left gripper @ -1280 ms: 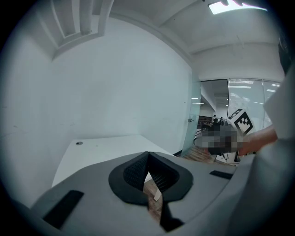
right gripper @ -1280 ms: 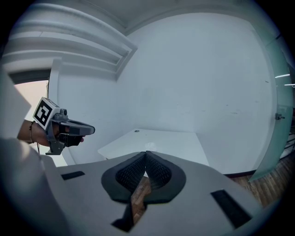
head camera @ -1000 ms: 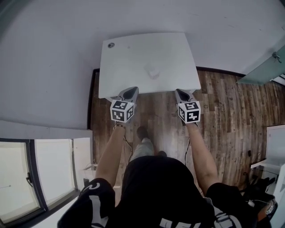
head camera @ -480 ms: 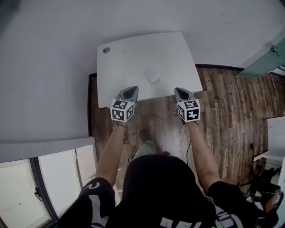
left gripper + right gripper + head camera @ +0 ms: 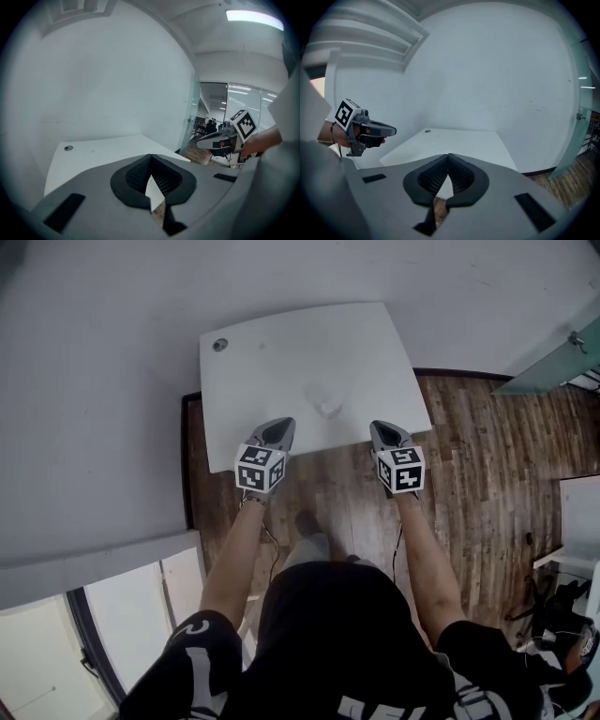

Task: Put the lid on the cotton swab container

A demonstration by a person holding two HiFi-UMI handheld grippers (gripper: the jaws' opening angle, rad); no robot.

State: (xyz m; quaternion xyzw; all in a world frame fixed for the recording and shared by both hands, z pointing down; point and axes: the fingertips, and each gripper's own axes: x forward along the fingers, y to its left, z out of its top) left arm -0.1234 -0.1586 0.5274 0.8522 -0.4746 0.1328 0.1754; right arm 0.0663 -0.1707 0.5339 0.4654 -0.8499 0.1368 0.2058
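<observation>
Tongs in both hands are clenched and empty. The left tongs [image 5: 278, 426] and the right tongs [image 5: 384, 429] hang side by side over the near edge of the white desk [image 5: 281, 352], their tips pointing across the desktop. In the left gripper view the two dark ribbed pads [image 5: 137, 176] meet at the tip, and the wedge-shaped gap behind the tip shows only the desk edge and a strip of floor. The right gripper view shows the same: pads [image 5: 461, 176] are together at the tip with nothing between them.

The cotton swab container [image 5: 326, 407] stands on the desk just in from its near edge, about midway between the two tongs and a little beyond their tips, touching neither. It is small and pale against the white top, too small to tell whether a lid is on it or lies beside it.

A round cable grommet [image 5: 219, 344] sits at the far left corner of the desk. Each tool carries a marker cube [image 5: 258, 468] close to the person's hand, and bare forearms [image 5: 234, 554] lead back to a black shirt. The desk stands on a dark wooden floor [image 5: 478, 474] against a white wall, and a glass panel [image 5: 562, 362] stands off to the right.
</observation>
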